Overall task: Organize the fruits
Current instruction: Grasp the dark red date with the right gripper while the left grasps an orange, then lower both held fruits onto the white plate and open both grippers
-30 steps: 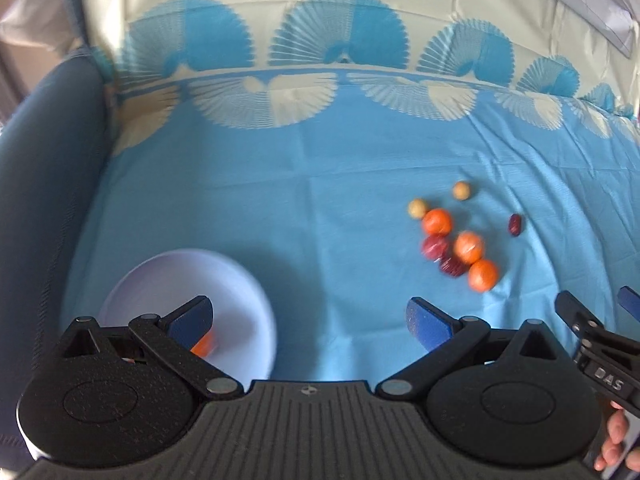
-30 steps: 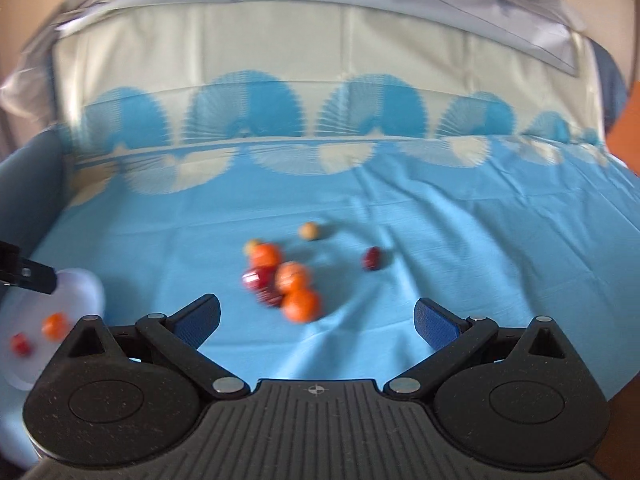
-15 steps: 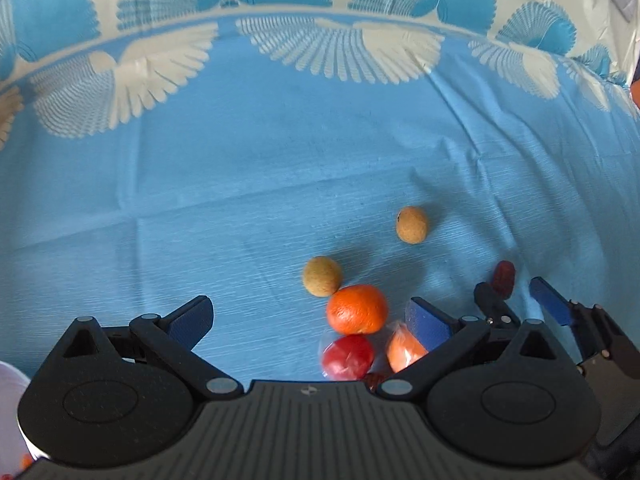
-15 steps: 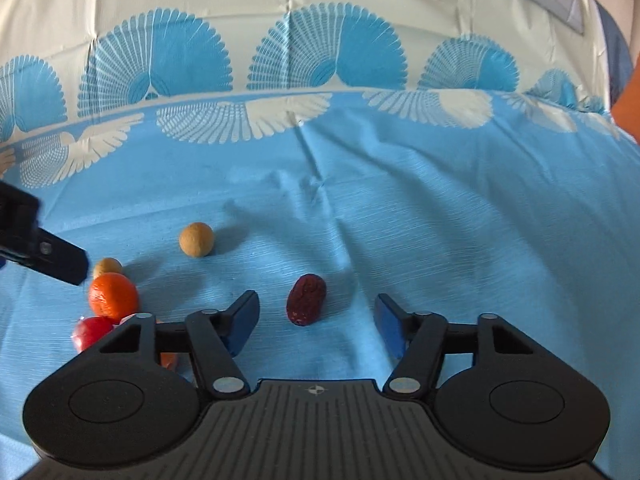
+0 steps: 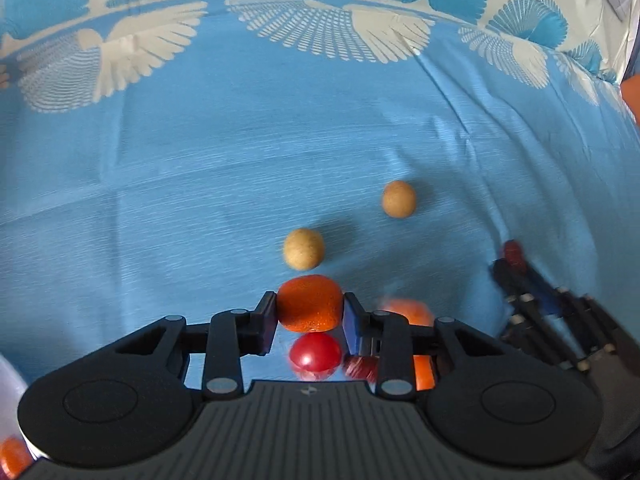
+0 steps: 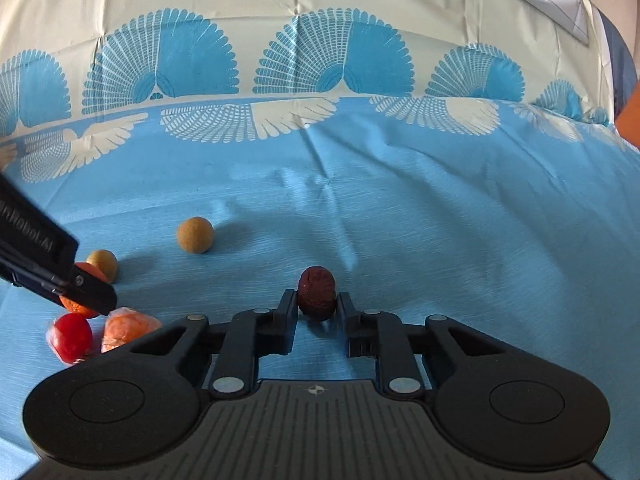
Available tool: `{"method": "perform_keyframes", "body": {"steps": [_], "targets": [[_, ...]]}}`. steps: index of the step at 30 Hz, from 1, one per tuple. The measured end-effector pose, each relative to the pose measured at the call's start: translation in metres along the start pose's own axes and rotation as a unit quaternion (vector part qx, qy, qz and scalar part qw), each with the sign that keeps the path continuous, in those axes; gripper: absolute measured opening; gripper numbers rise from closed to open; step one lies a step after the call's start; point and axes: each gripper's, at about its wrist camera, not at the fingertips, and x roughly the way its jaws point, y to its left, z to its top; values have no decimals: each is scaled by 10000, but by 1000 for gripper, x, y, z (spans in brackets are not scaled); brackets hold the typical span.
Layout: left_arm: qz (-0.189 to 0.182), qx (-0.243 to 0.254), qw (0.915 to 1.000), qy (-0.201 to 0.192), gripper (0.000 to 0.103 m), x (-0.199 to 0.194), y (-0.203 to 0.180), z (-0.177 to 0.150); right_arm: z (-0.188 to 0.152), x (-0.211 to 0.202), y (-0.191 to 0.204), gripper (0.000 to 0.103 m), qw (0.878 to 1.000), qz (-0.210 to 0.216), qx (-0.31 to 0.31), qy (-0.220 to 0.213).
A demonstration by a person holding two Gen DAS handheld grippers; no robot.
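My left gripper (image 5: 310, 310) is shut on a small orange (image 5: 310, 303) that sits on the blue cloth. Just behind its fingers lie a red tomato (image 5: 315, 354), a dark red date (image 5: 360, 365) and more orange fruit (image 5: 412, 308). Two tan round fruits (image 5: 303, 249) (image 5: 398, 199) lie beyond. My right gripper (image 6: 317, 300) is shut on a dark red date (image 6: 317, 293). In the right wrist view the left gripper (image 6: 86, 294) shows at the left, over the orange (image 6: 76, 305), with the tomato (image 6: 72, 336) and a wrapped orange (image 6: 128, 327) beside it.
A blue and cream patterned cloth (image 6: 440, 208) covers the whole surface. The white plate's rim (image 5: 10, 376) shows at the lower left of the left wrist view, with an orange fruit (image 5: 12, 458) on it. An orange object (image 6: 629, 114) sits at the right edge.
Both grippers moved forward and down to the fruit. The left jaws closed onto the orange. The right jaws closed onto the date.
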Motion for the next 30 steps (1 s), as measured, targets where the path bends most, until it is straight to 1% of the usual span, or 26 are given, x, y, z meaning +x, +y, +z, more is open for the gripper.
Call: {"method": "perform_keyframes", "body": {"steps": [2,5,8,11,13,16,22,26,30], "targets": [[71,-89,9999,-112,38,-22,14,-11,4,-24,-2,22,9998,-12,4,-213],[279,-168,9988,-369,38,-63,36,-31,9,-66,-3,22,9988,42,-9,-495],[458,-303,9966,-609,38,-107,58,-58,9,-110,4,22,9976,359,-32,-598],[638,-433,9934,-853,38,-147,75,-87,5,-154,19,22,9951,617,-240,-737],[680,-550,9918,-936,38,-172,85,-107,4,-179,28,22,9943,784,-223,-687],[696,-683,9907,-952,38,-204,95,-138,-1,-213,44,22,9916,1193,-189,-463],[751,-811,9896,-926,38,-259,115,-215,-20,-281,89,22,9801,1908,-481,-257],[859,-1027,9855,-1045,38,-287,131,-257,-36,-317,121,22,9723,2179,-801,-260],[936,-1161,9812,-1229,38,-311,141,-285,-48,-346,146,22,9644,2355,-1162,-294]]}}
